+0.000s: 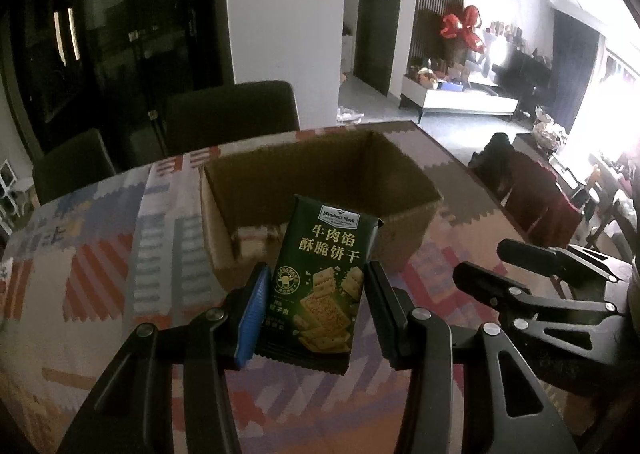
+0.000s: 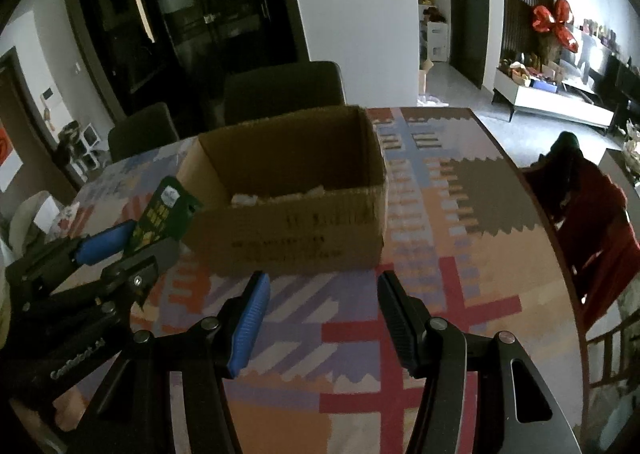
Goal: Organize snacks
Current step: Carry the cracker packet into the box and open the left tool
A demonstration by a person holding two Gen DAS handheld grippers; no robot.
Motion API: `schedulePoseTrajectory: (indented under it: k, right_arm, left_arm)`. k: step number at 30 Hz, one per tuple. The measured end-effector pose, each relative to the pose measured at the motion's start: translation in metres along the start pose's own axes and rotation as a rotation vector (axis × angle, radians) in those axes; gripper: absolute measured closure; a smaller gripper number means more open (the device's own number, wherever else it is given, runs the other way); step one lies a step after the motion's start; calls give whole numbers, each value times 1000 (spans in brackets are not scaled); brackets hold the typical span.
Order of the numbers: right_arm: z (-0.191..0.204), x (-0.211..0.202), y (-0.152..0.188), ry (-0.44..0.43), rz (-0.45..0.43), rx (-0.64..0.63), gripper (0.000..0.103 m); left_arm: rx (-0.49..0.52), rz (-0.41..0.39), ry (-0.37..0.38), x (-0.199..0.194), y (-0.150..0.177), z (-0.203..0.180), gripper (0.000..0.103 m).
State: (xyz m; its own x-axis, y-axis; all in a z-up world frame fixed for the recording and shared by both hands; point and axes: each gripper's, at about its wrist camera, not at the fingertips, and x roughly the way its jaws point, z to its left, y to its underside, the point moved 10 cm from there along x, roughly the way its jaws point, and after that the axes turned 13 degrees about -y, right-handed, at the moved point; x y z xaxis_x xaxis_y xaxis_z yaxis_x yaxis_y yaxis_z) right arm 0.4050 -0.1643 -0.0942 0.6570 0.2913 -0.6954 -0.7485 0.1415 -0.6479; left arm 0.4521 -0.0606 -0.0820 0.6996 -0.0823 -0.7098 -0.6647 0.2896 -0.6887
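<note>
On the patterned table, left wrist view:
- Left gripper (image 1: 316, 298): raised above the tabletop, pinching a dark green cracker packet (image 1: 322, 278) between its blue pad and its black pad.
- Packet position: upright, printed face toward the camera, its top edge overlapping the near wall of the box as seen from here; clear of the table.
- Cardboard box (image 1: 404, 169): open at the top, standing on the tablecloth (image 1: 104, 274) just beyond the packet; pale wrapped items lie on its floor, too dim to identify.
- Right gripper (image 1: 500, 266): visible at the right edge, nothing between its black fingers.
- Surroundings: two dark chairs (image 1: 232, 109) behind the table.

Over the same table, right wrist view:
- Right gripper (image 2: 322, 294): jaws spread apart, empty, only tablecloth (image 2: 440, 294) seen between them.
- Cardboard box (image 2: 296, 230): directly ahead, printed near wall facing the camera, pale items inside.
- Left gripper (image 2: 132, 242): at the left, clamped on the green packet (image 2: 166, 213), which sits tilted beside the near left corner of the box.
- Right edge: a chair with a red garment (image 2: 596, 221) draped over it.
</note>
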Motion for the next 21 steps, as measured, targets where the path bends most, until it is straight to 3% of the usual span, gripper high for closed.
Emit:
schedulePoseTrajectory:
  k: [10, 18, 20, 21]
  right_arm:
    - [2, 7, -61, 34, -53, -79, 46]
    - [-5, 16, -76, 46, -40, -76, 46]
    - [-10, 19, -75, 50, -32, -65, 46]
    - [-12, 20, -74, 52, -30, -61, 46]
  left_arm:
    - [-52, 40, -8, 32, -45, 9, 56]
    - [-26, 51, -46, 58, -69, 3, 55]
    - [-22, 58, -79, 63, -71, 3, 41]
    - [-27, 60, -102, 64, -71, 5, 39]
